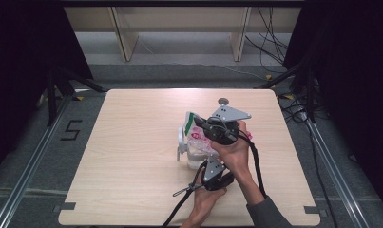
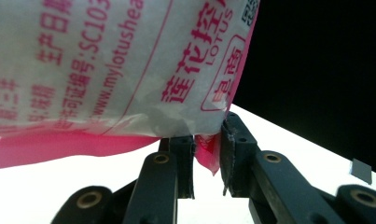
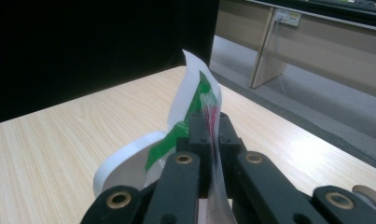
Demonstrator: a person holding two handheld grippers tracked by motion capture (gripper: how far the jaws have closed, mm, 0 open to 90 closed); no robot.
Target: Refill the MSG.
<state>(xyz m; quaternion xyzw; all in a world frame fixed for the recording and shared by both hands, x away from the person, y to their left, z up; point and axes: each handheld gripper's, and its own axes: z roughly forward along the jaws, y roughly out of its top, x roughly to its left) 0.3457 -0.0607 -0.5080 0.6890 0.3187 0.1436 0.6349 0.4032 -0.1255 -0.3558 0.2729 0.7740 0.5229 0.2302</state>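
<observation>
Overhead table (image 1: 132, 190); close gripper cameras

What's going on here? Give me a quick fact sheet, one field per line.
Setting: light wooden table
Held item: plastic packet with pink print and a green stripe
Beneath it: white jug on the table
Left gripper: jaws close around the packet's pink lower corner; full pinch unclear
Right gripper: shut on the packet's top edge
Likely activity: perhaps opening or emptying the packet over the jug
</observation>
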